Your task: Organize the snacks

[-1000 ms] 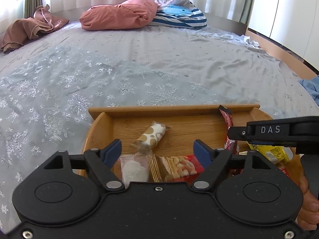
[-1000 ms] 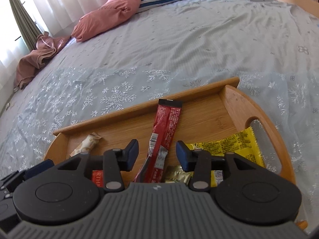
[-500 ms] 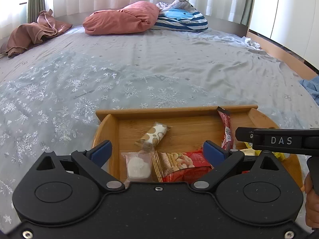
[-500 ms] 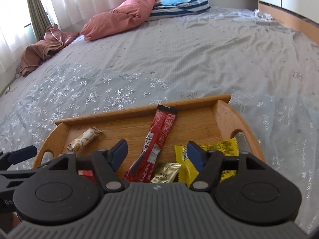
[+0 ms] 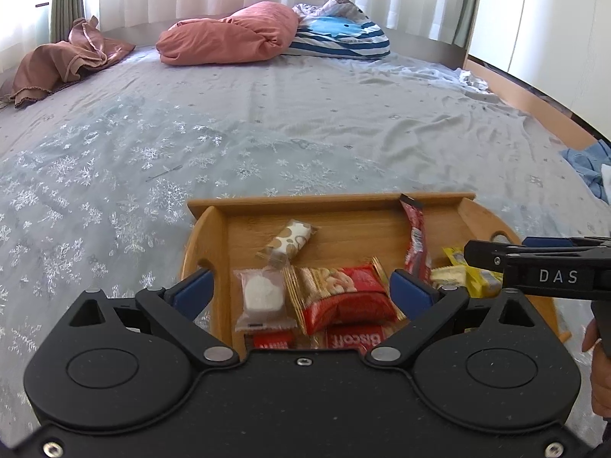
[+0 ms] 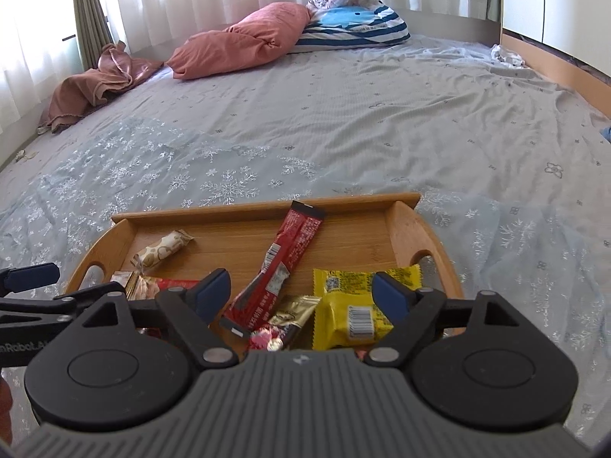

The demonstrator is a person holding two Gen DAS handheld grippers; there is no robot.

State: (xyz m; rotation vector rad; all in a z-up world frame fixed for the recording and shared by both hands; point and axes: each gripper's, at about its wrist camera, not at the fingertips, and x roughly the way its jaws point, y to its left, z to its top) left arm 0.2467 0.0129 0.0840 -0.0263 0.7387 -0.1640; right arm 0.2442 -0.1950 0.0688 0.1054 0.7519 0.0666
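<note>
A wooden tray lies on the bed and holds several wrapped snacks. Above its near left part my left gripper stands open, holding nothing; a white round snack and a red peanut packet lie below it. My right gripper hangs over the near right part with its jaws opening and nothing pressed between them. Beneath it lie a long red stick pack, a gold sachet and a yellow packet. A spotted cream bar rests farther back.
The tray rests on a grey-blue bedspread with snowflake print. A pink pillow, a striped blue cushion and crumpled brown cloth lie at the far end. A hand shows at the right edge.
Both grippers have opened wider and drawn back and up from the tray, so more snacks show beneath them. The right gripper's view has also rolled level.
</note>
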